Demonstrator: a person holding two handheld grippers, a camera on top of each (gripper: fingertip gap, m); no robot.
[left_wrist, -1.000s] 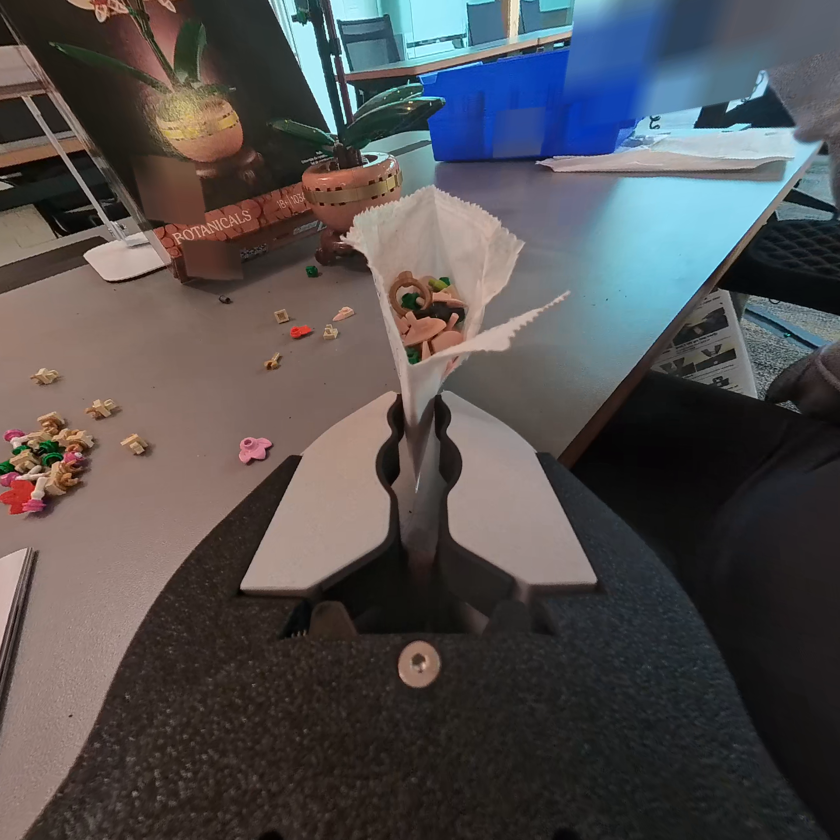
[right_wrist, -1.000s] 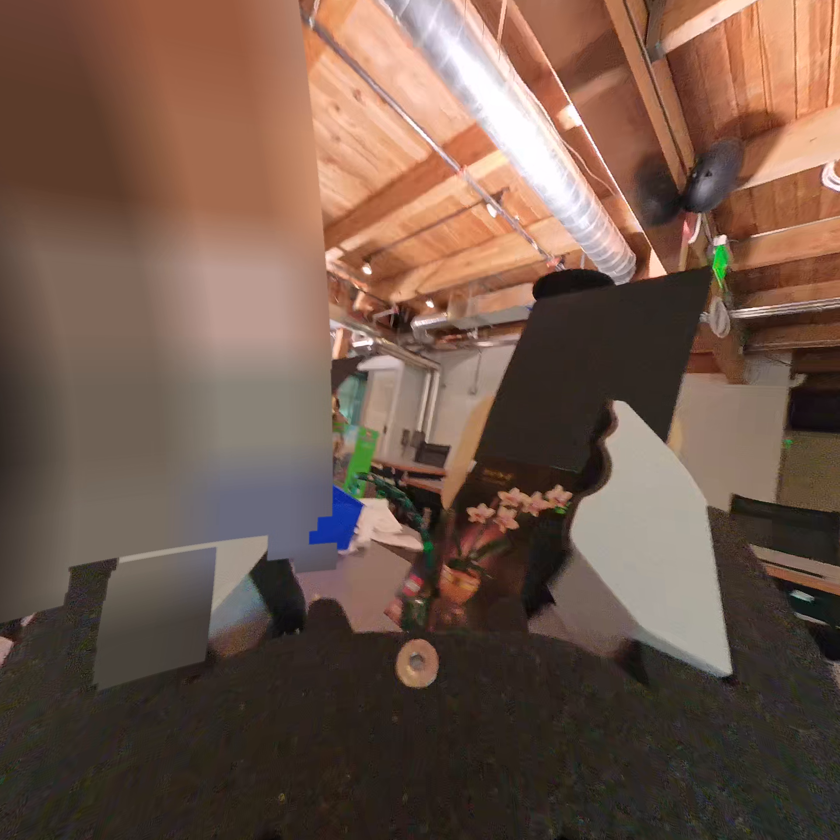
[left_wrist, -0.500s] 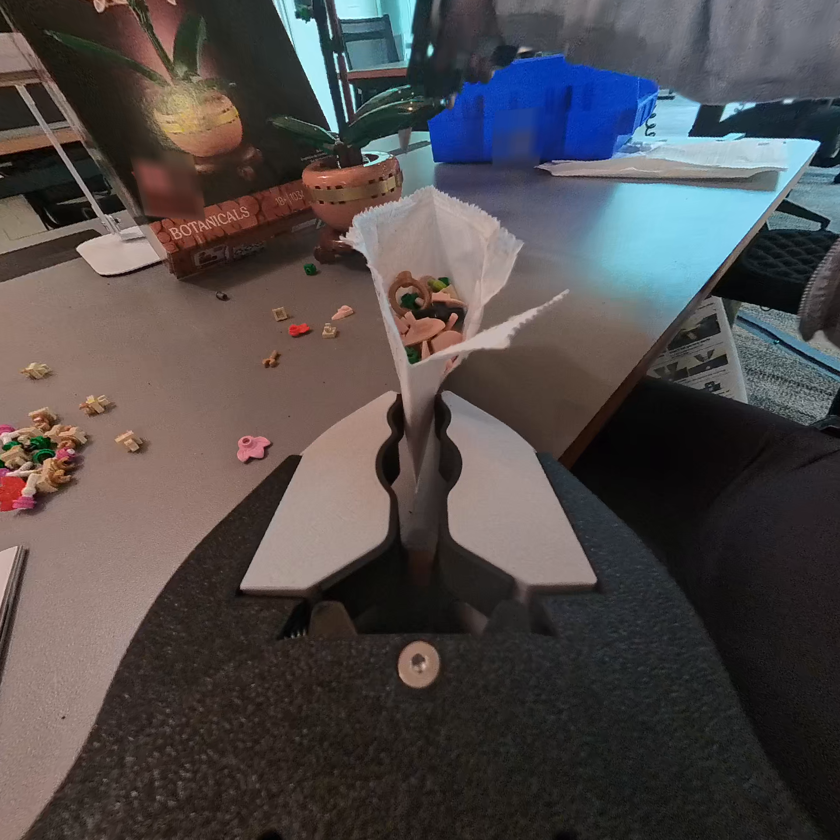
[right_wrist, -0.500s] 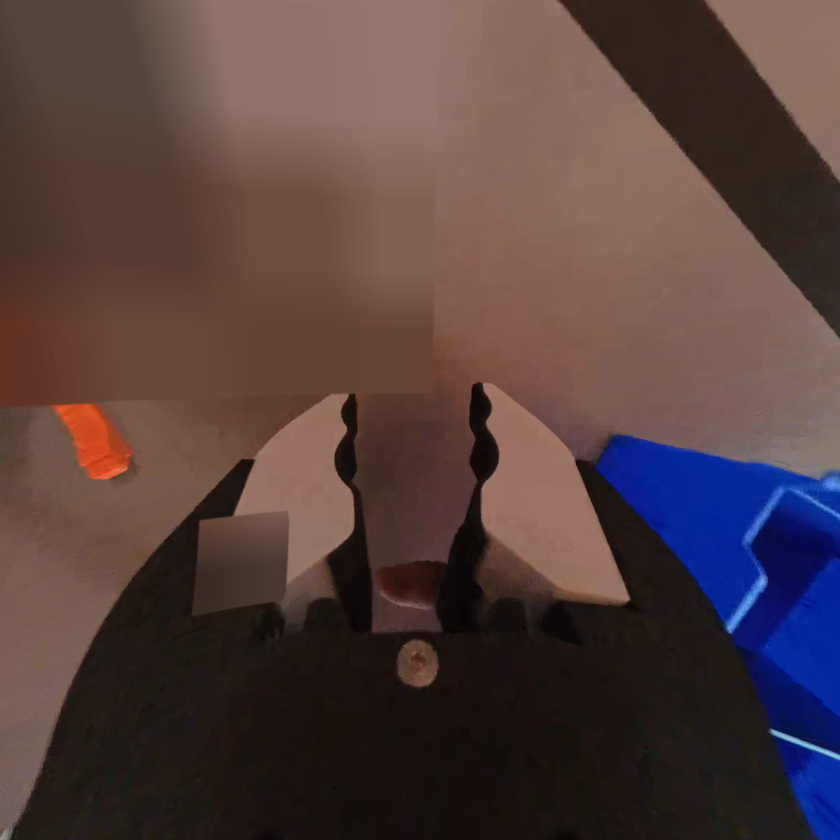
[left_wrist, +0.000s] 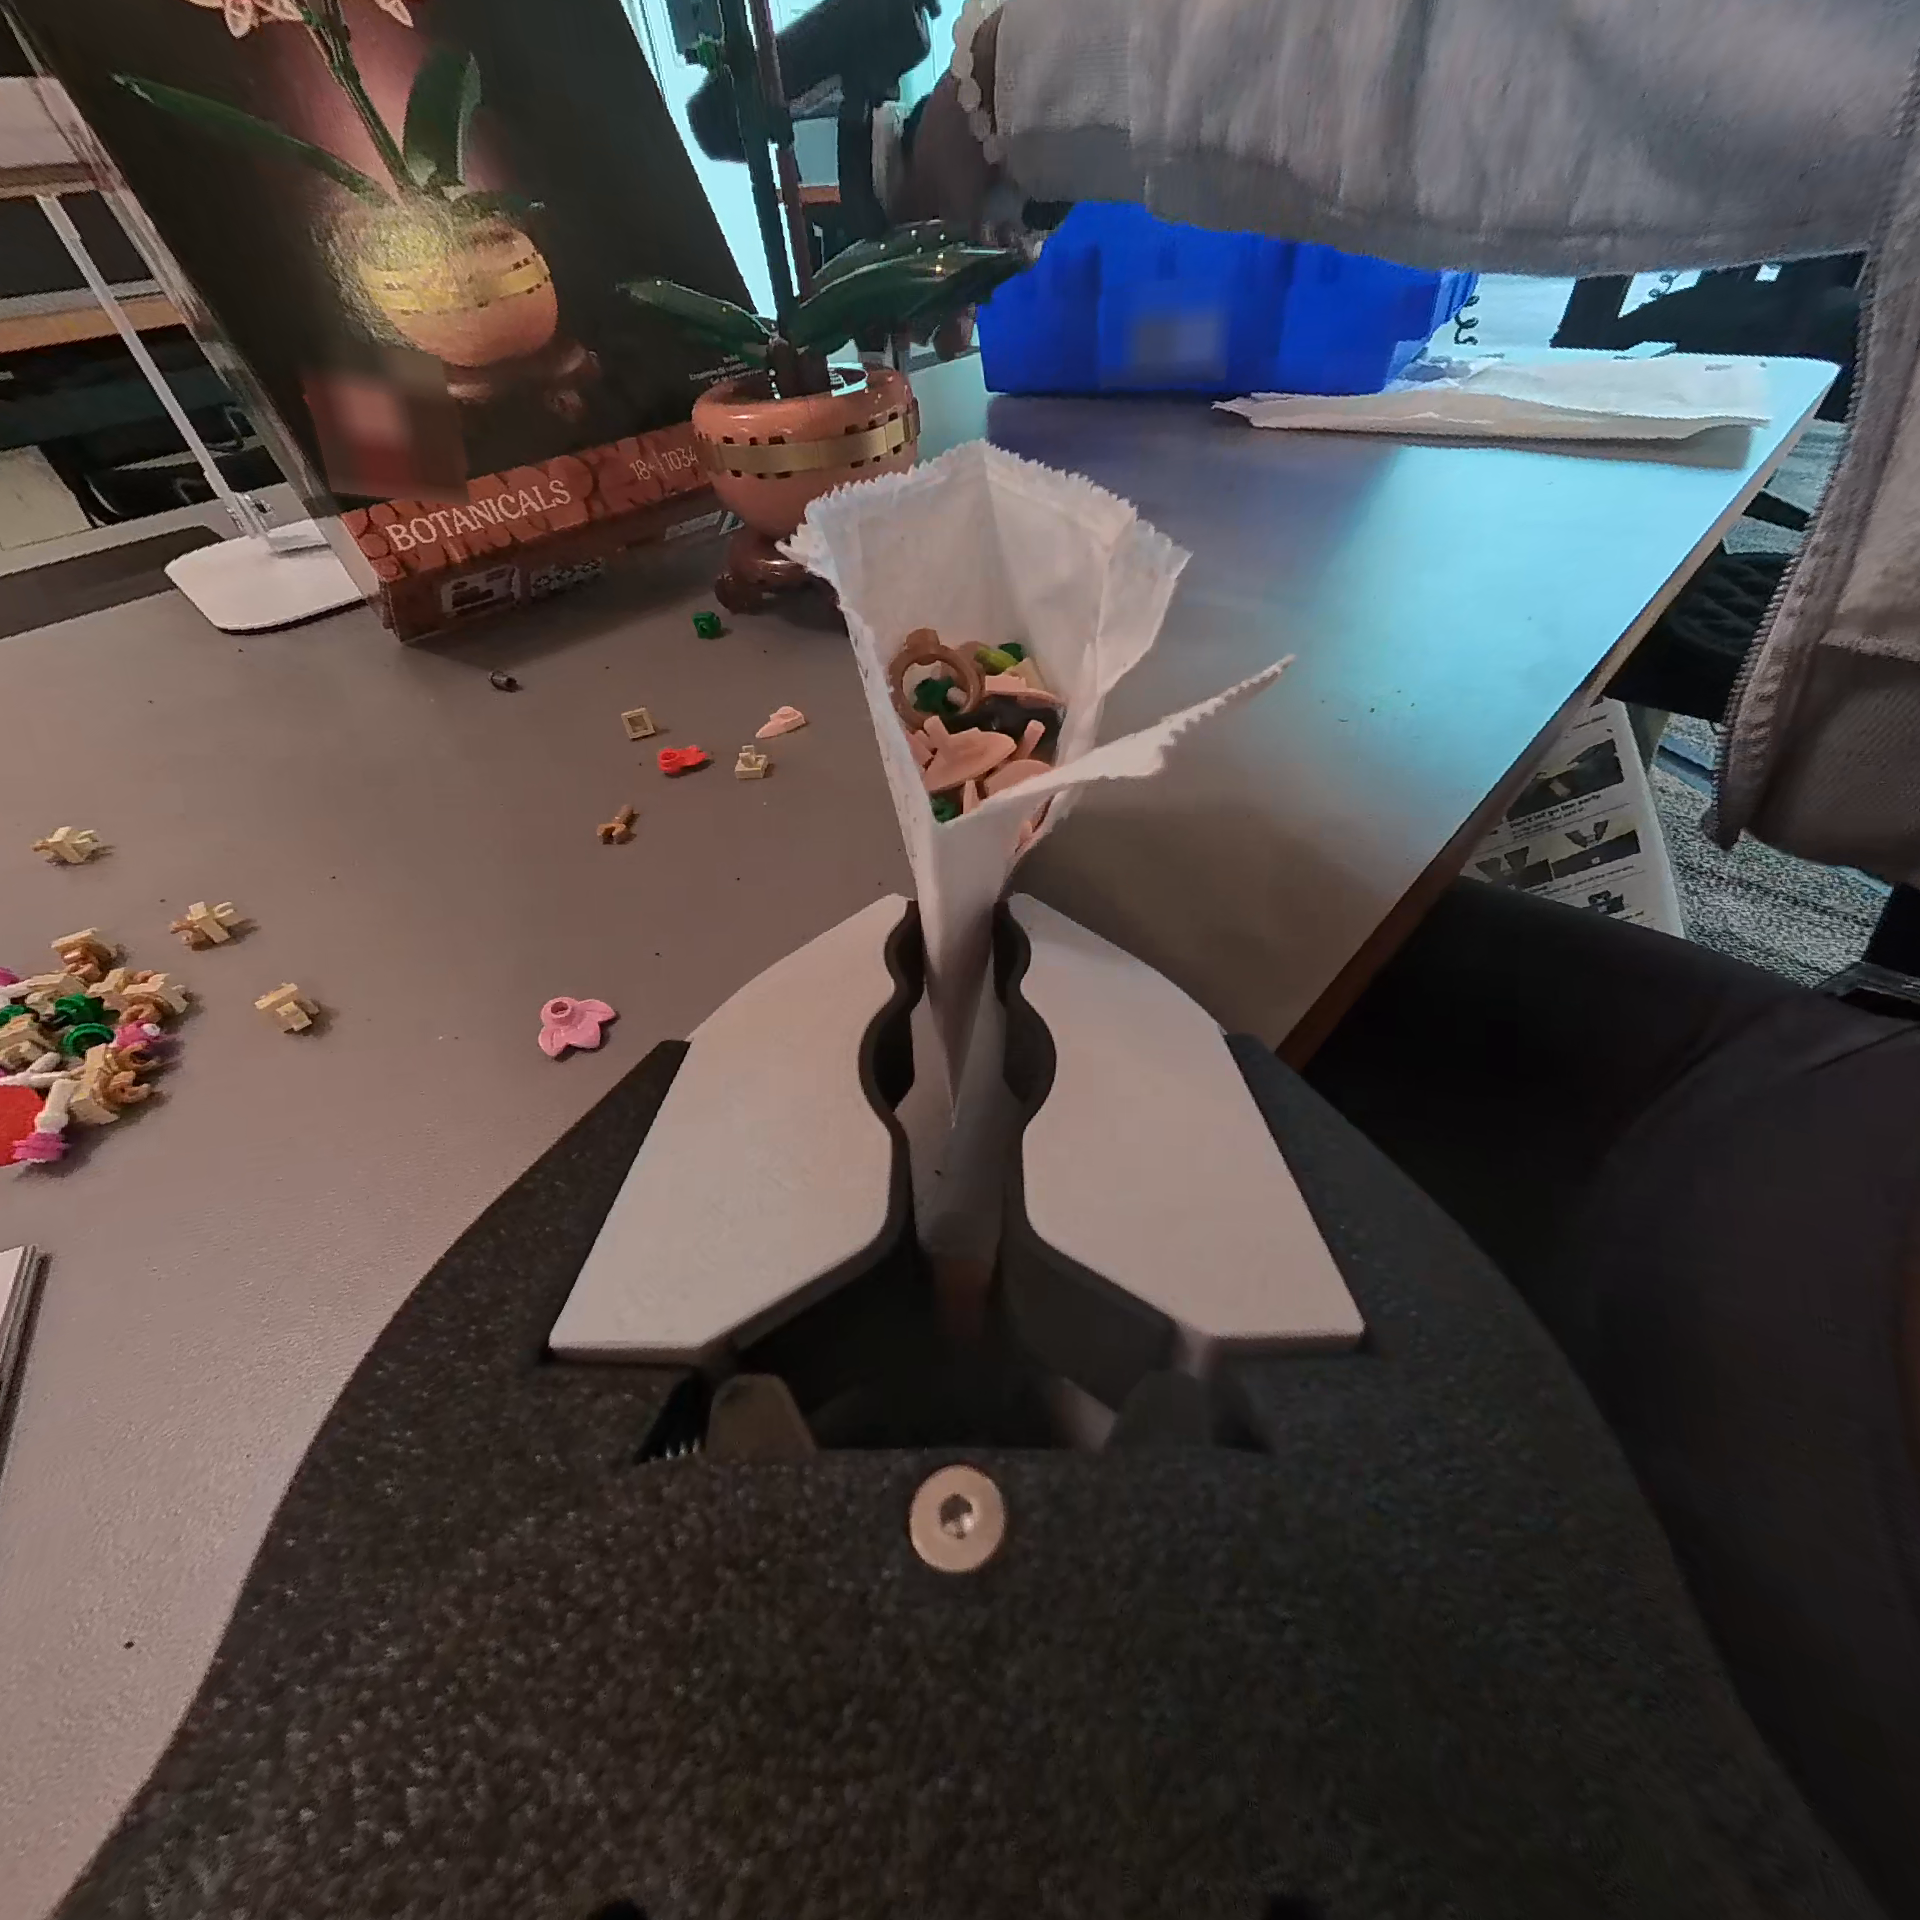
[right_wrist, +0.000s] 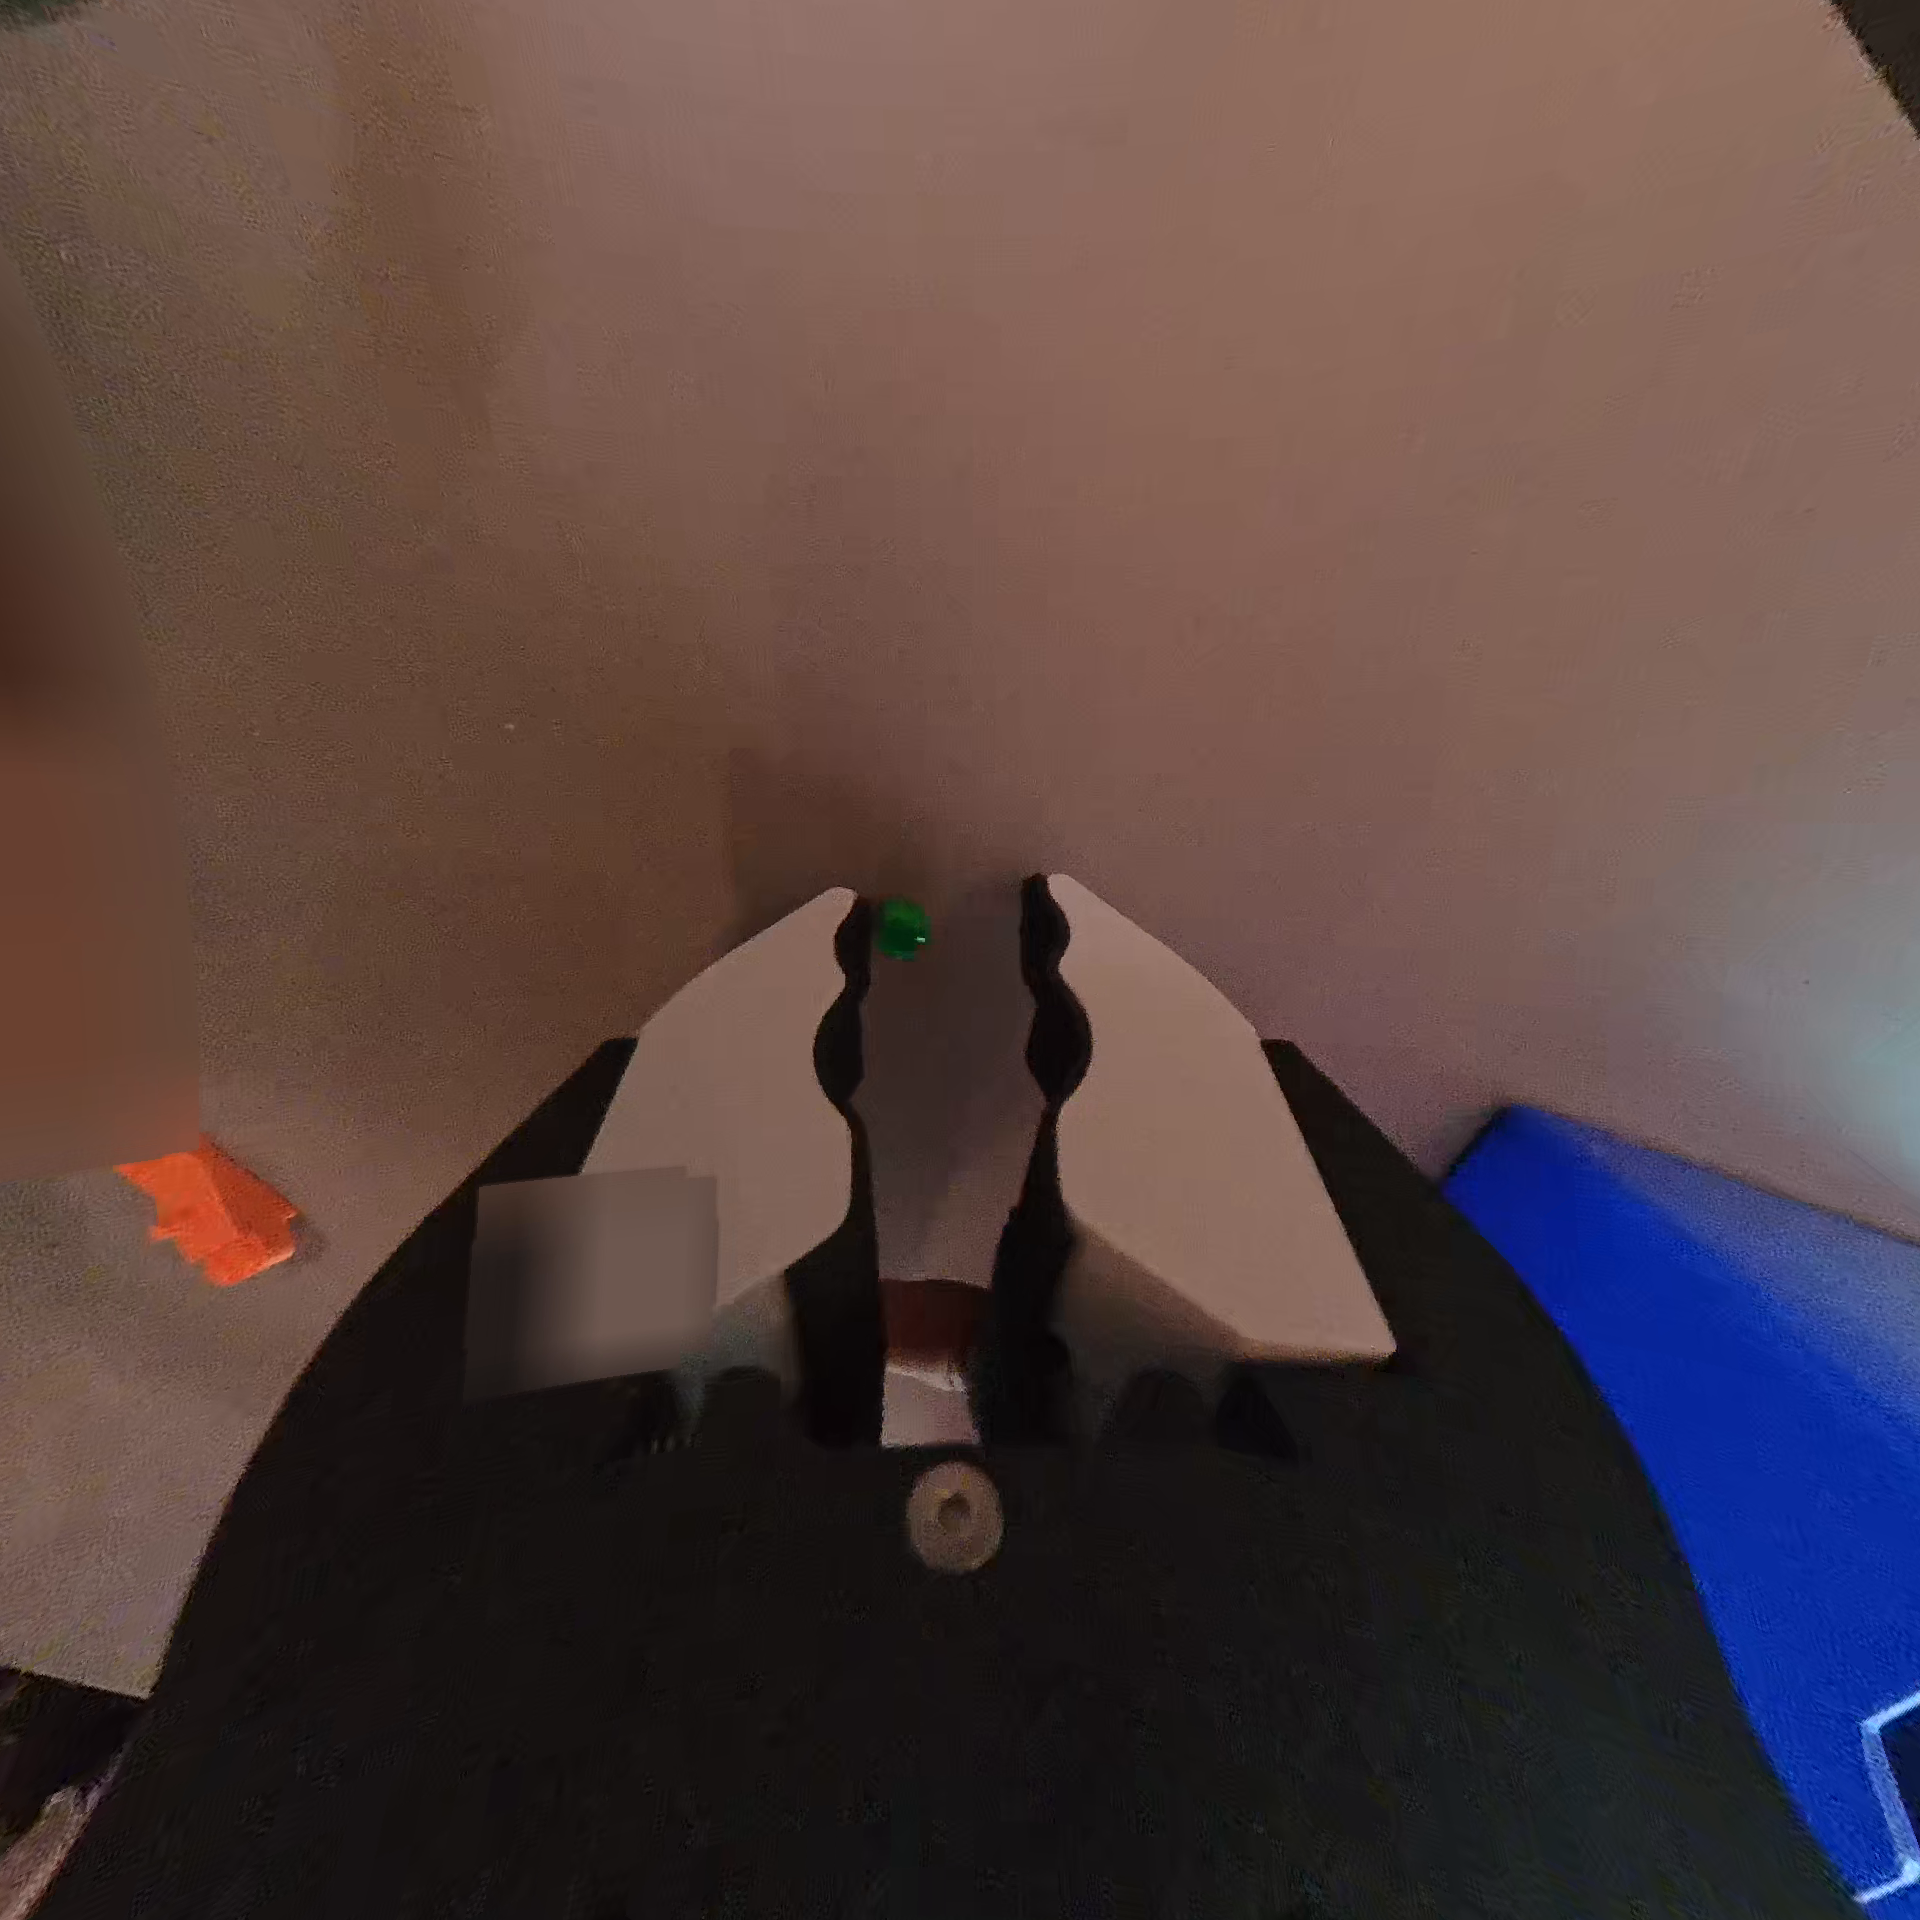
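My left gripper (left_wrist: 956, 914) is shut on the lower end of a white paper bag (left_wrist: 997, 582). The bag stands open at the top and holds several small tan, brown and green toy pieces (left_wrist: 971, 727). It is held above the grey table (left_wrist: 343, 810), near its right edge. My right gripper (right_wrist: 940, 899) is open and points straight down at the table (right_wrist: 935, 468), close to it. A small green piece (right_wrist: 900, 928) lies between its fingertips, beside the left finger (right_wrist: 748, 1081). I cannot tell whether the finger touches it.
Loose small pieces lie on the table (left_wrist: 675, 764), with a heap at the left (left_wrist: 83, 1039) and a pink flower piece (left_wrist: 574, 1023). A toy plant pot (left_wrist: 805, 436), a dark box (left_wrist: 416, 260), a blue bin (left_wrist: 1205, 312) and a grey sleeve (left_wrist: 1455, 114) are behind. An orange piece (right_wrist: 213, 1210) lies left. My right fingertips sit around 50 cm from my left ones. My left gripper is the nearer one to the toy plant pot (left_wrist: 805, 436): about 20 cm, against 25 cm.
My right gripper swung from pointing up at the ceiling to pointing down at the table, came closer, and a green piece now shows between its fingers. The left gripper and bag stayed put.
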